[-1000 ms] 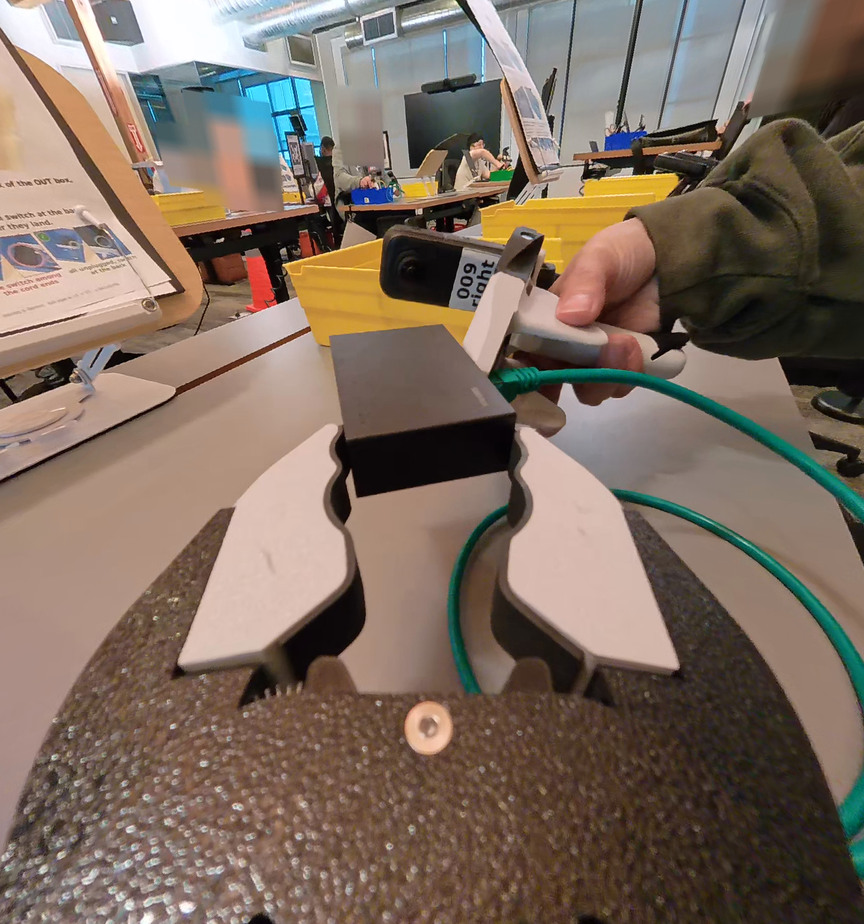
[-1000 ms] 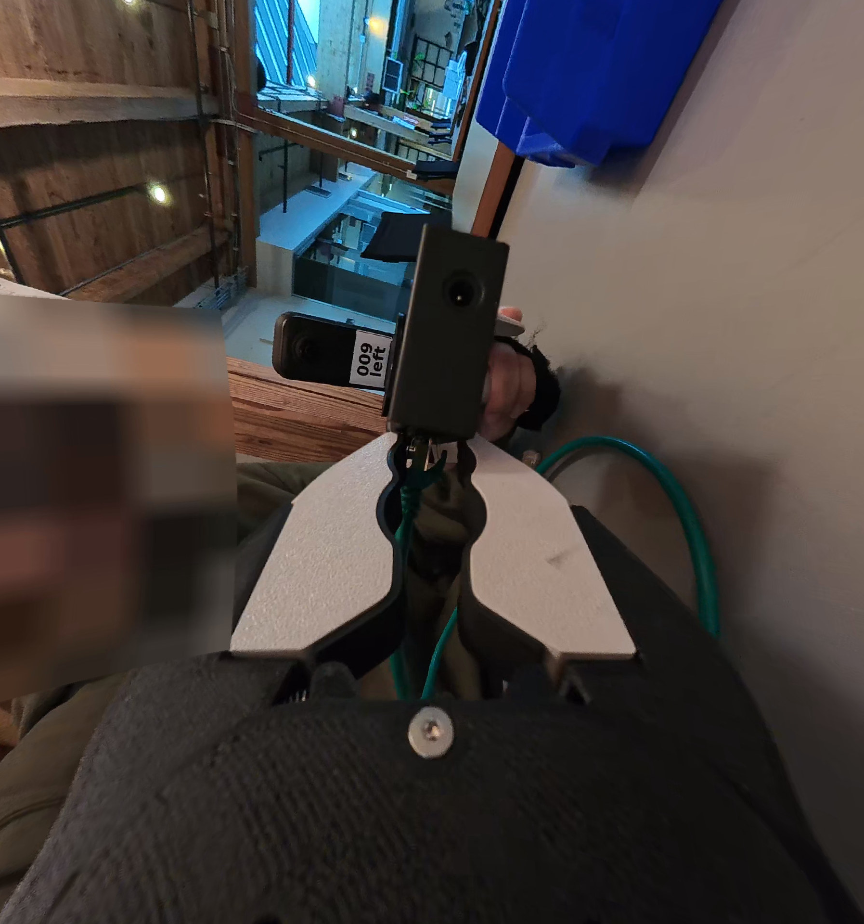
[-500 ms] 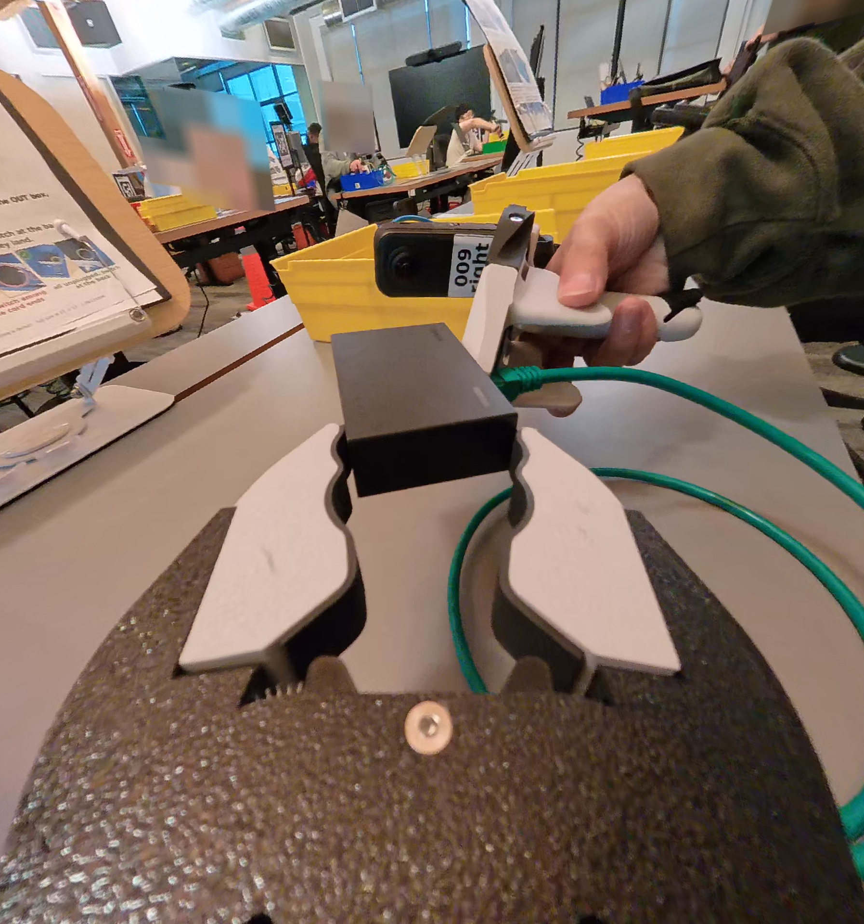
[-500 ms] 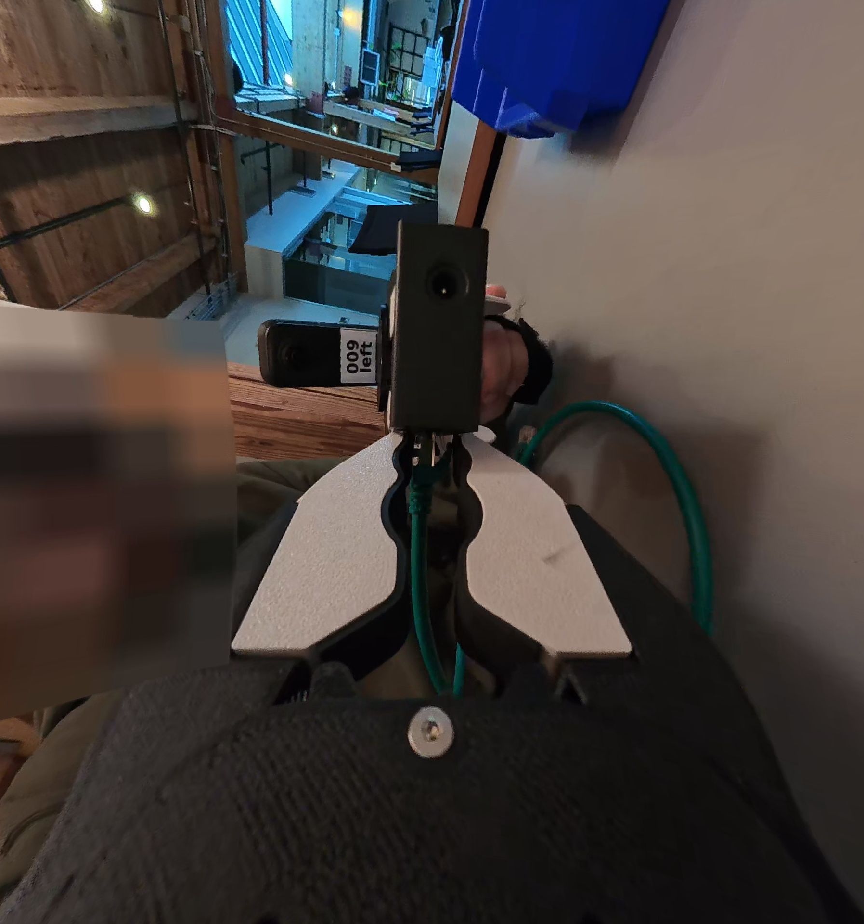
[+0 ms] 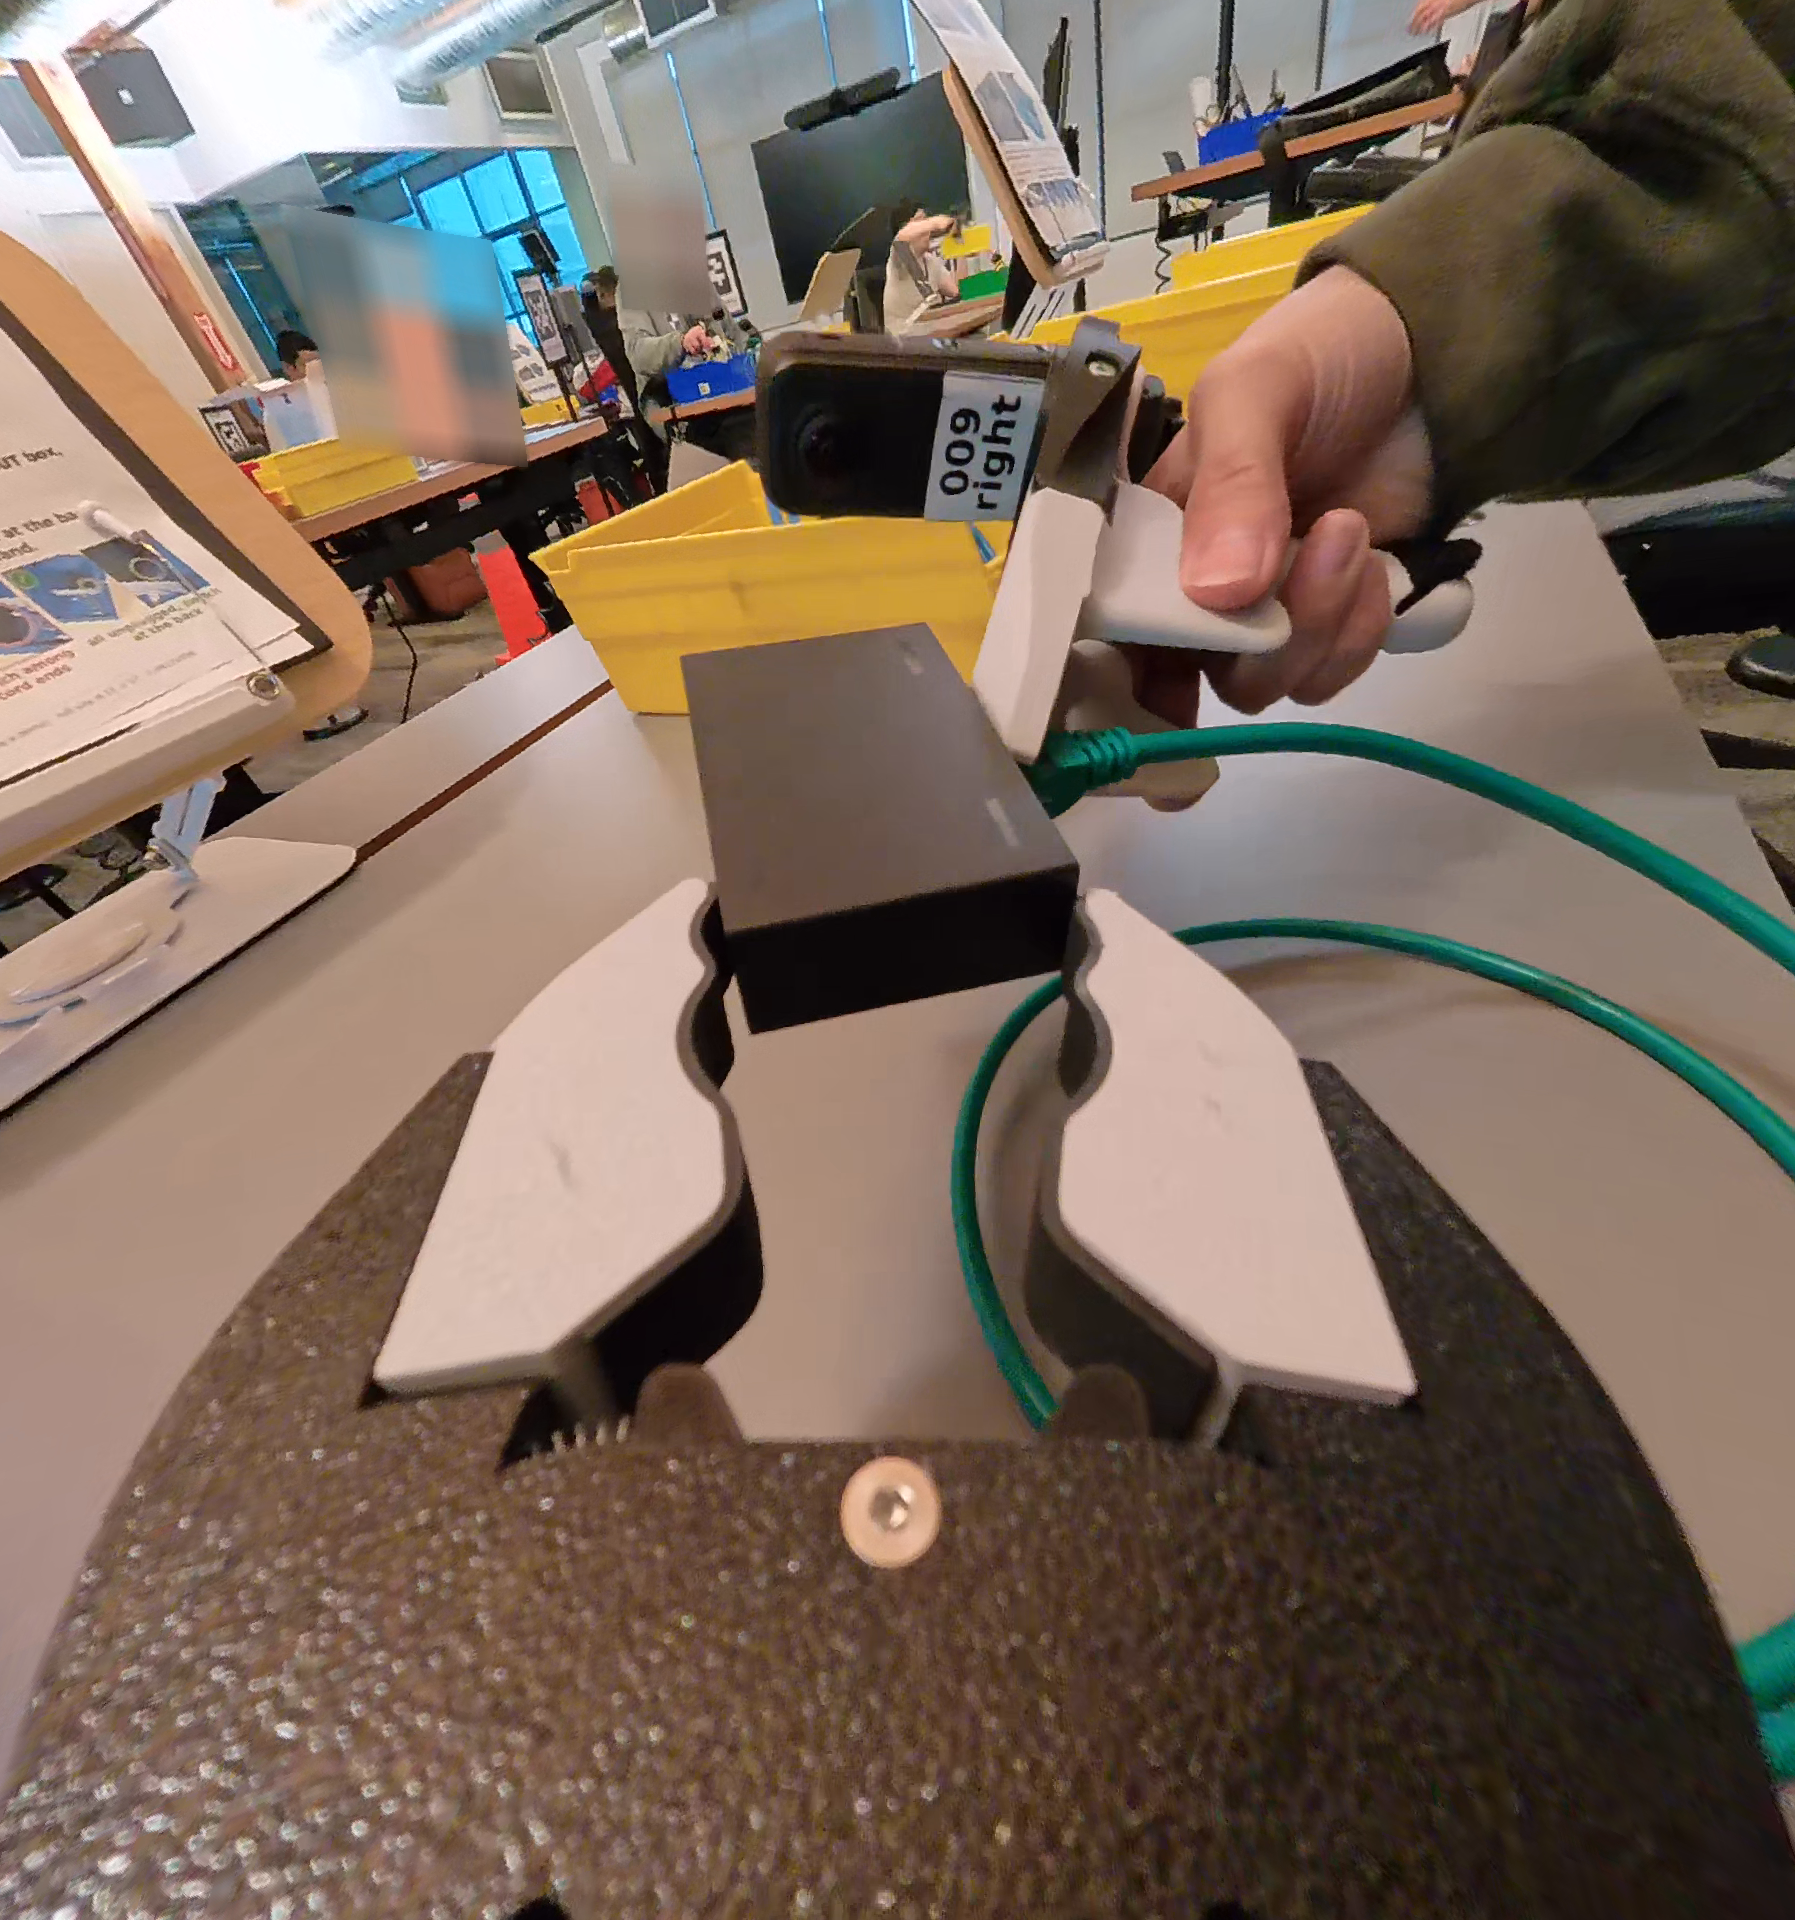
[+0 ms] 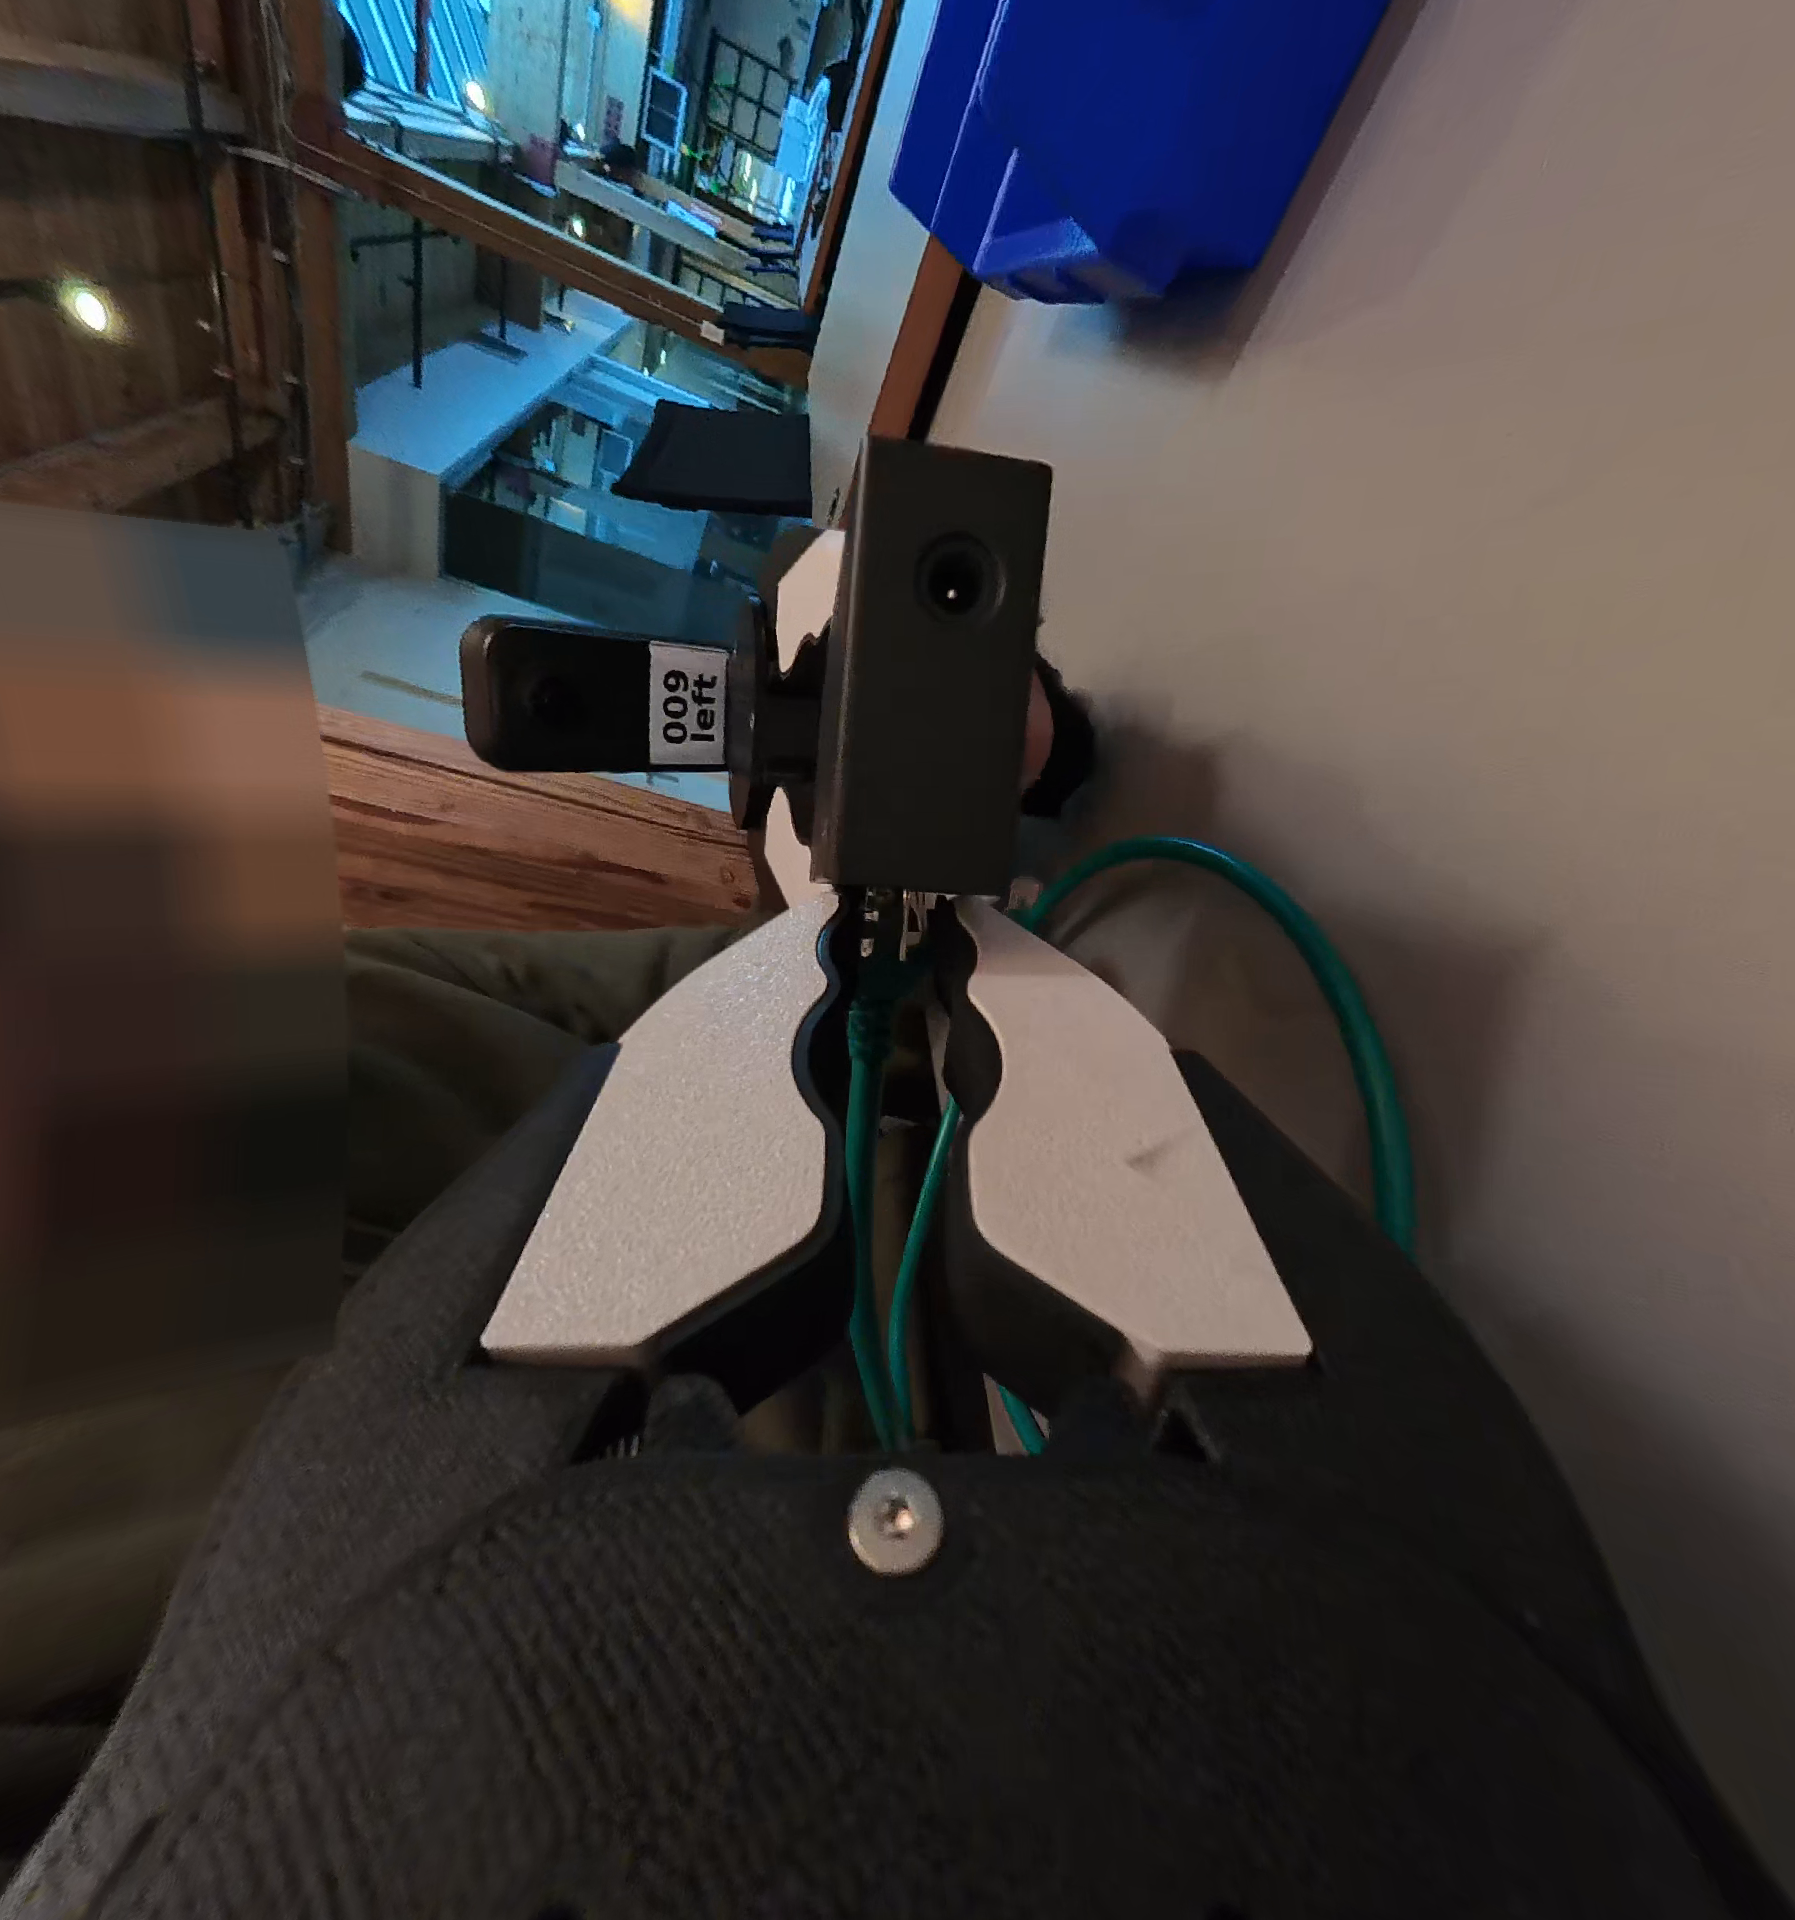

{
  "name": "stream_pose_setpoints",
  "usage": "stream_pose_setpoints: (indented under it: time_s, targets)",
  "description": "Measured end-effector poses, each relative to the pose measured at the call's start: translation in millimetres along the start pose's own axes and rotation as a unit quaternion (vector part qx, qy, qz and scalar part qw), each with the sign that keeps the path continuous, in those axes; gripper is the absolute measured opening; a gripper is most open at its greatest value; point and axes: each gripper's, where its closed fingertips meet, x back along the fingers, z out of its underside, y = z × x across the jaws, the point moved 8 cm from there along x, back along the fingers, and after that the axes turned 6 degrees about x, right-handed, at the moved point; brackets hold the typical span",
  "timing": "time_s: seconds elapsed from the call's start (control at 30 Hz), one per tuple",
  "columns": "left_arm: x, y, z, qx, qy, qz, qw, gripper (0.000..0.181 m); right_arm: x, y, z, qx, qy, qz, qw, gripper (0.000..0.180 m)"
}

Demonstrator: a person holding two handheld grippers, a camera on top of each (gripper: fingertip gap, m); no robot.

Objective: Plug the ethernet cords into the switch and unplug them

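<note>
The left gripper (image 5: 893,935) is clamping the near end of the black switch (image 5: 862,790) above the grey bench (image 5: 1444,1091). At 2 o'clock of the switch, the right gripper (image 6: 898,935) is pinching the green cord's plug (image 5: 1080,753) at the switch's side.

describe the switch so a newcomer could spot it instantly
On the grey table, in front of the yellow bin, the left claw grips one end of a flat black box: the switch. It is the only black box there, with a green cord at its side.
</note>
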Motion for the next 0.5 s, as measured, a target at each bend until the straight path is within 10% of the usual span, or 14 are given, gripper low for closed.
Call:
stream_pose_setpoints:
  time_s: [0.5]
  targets:
    - [-4.1, 2.8, 7.2, 0.009, 0.053, -0.015, 0.998, 0.06, 1.5, -1.6, -1.0, 0.073, 0.009, 0.059, 0.996, 0.016]
